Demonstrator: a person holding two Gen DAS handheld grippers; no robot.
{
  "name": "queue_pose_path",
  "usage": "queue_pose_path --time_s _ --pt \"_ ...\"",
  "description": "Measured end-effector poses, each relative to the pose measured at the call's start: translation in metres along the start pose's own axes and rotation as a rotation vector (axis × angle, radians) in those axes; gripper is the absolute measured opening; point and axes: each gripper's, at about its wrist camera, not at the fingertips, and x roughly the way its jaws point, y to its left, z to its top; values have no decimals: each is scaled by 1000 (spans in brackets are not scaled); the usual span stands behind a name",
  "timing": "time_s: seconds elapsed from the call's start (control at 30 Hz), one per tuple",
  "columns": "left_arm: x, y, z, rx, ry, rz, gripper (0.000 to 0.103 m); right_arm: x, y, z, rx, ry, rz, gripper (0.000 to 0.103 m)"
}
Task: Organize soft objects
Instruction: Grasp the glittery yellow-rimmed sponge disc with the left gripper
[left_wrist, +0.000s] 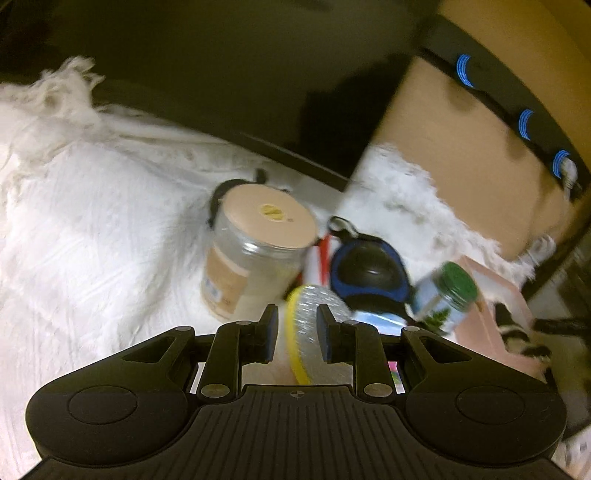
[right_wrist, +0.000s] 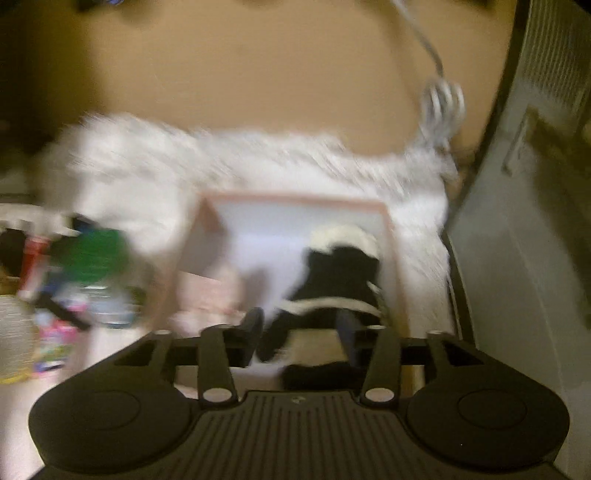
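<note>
In the left wrist view my left gripper (left_wrist: 297, 334) is shut on a yellow and silver scrub sponge (left_wrist: 314, 332), held upright between the pads. A black and blue soft pad (left_wrist: 369, 273) lies just beyond it. In the right wrist view my right gripper (right_wrist: 301, 332) is open around a black and white plush toy (right_wrist: 332, 280), which lies in a pink-rimmed box (right_wrist: 295, 199) on white fluffy fabric (right_wrist: 258, 162). The plush also shows at the right edge of the left wrist view (left_wrist: 517, 332). Whether the fingers touch the plush is blurred.
A clear jar with a tan lid (left_wrist: 255, 251) and a green-lidded bottle (left_wrist: 447, 295) stand on the white bedding (left_wrist: 92, 221). A cardboard box (left_wrist: 461, 147) rises behind. A grey cabinet (right_wrist: 517, 221) stands right. Bottles and packets (right_wrist: 55, 295) crowd the left.
</note>
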Motion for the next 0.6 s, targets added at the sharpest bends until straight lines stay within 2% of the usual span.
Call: queue_pose_path --time_s 0.1,0.27,0.37,0.5,0.53,0.6 --pt "9 8 -1 -57 3 24 25 -31 26 -23 -61 -62 98 62" --pt "27 12 -5 -132 55 -69 25 -20 75 -60 -73 39 255 62" --pt "30 -7 -6 -55 70 -94 25 -1 98 -80 -70 88 221 62" --pt "26 -32 -8 32 53 -194 28 16 107 -95 -47 127 188 62" --pt "28 -38 -10 53 56 -204 31 17 106 -98 -40 137 189 63" --pt "37 -52 -15 120 61 -171 31 15 105 -102 -40 122 187 65"
